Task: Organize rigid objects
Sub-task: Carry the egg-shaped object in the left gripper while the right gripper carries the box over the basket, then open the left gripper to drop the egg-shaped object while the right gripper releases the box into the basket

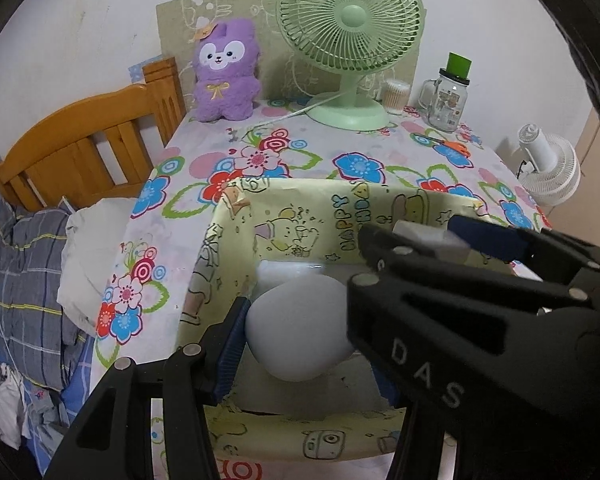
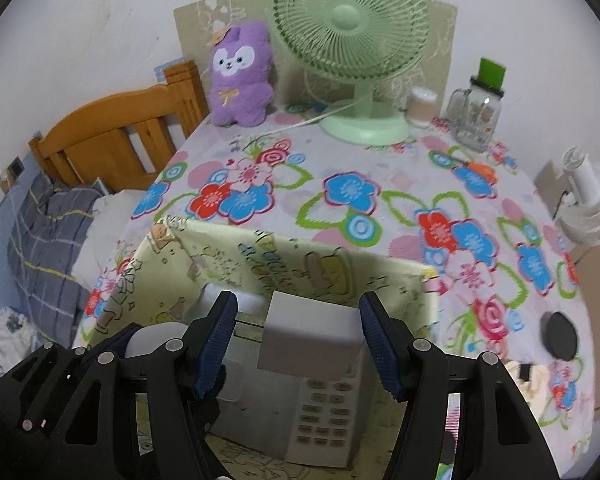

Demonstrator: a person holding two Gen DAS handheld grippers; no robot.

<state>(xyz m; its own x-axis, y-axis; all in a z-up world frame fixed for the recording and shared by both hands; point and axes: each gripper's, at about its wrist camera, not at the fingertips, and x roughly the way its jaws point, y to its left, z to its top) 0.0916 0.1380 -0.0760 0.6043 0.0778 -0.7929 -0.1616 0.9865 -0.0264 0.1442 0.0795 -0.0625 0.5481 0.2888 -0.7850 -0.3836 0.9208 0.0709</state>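
A yellow cartoon-print box (image 1: pixel 300 216) (image 2: pixel 228 256) stands open on the flowered table. My left gripper (image 1: pixel 300 340) is over the box, its jaws around a grey egg-shaped object (image 1: pixel 300 328); the right finger is hidden behind my right gripper. My right gripper (image 2: pixel 298 340) is also over the box with a white rectangular block (image 2: pixel 312 338) between its fingers; the right pad touches it, a gap shows on the left. In the left wrist view the right gripper (image 1: pixel 420 240) crosses in front, with the block (image 1: pixel 424 236) in it. A white remote (image 2: pixel 324 424) lies in the box.
At the table's back stand a purple plush (image 1: pixel 226 72), a green fan (image 1: pixel 350 40), a cotton-swab jar (image 1: pixel 396 96) and a glass mug jar (image 1: pixel 448 96). Orange scissors (image 1: pixel 454 146) lie near them. A black disc (image 2: pixel 558 336) lies at the right. A bed (image 1: pixel 80 152) is to the left.
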